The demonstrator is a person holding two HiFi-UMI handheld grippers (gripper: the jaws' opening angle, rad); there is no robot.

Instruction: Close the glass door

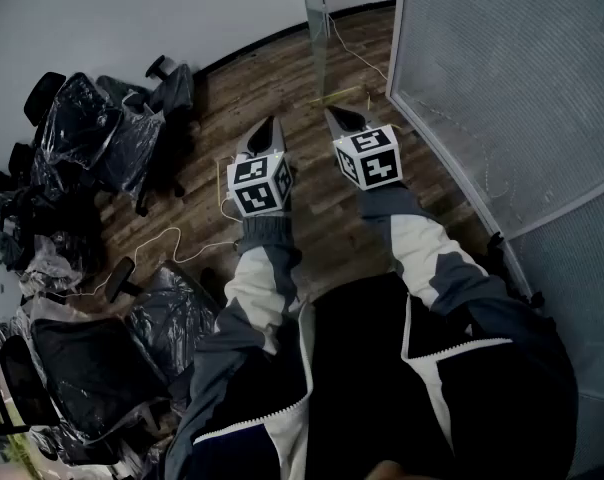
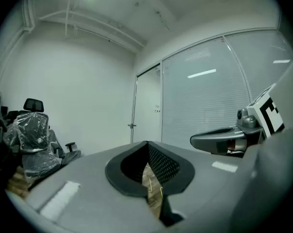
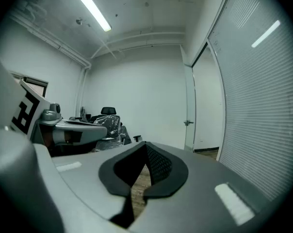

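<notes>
You are holding both arms stretched forward, side by side, over a wooden floor (image 1: 272, 78). Your left claw (image 1: 271, 125) is pointing level toward twelve o'clock, its jaws closed together on nothing. Your right claw (image 1: 336, 118), just beside it at three o'clock, is tipping slightly downward, its jaws likewise closed and empty. The glass door (image 1: 317, 28) is standing at twelve o'clock, well ahead of both claws, showing as a narrow upright pane that neither claw is touching. A lined partition wall (image 1: 502, 78) is running along at two o'clock. Office chairs wrapped in plastic (image 1: 92, 138) are crowding the nine o'clock side, and a pale cable (image 1: 162, 236) is trailing across the floor.
</notes>
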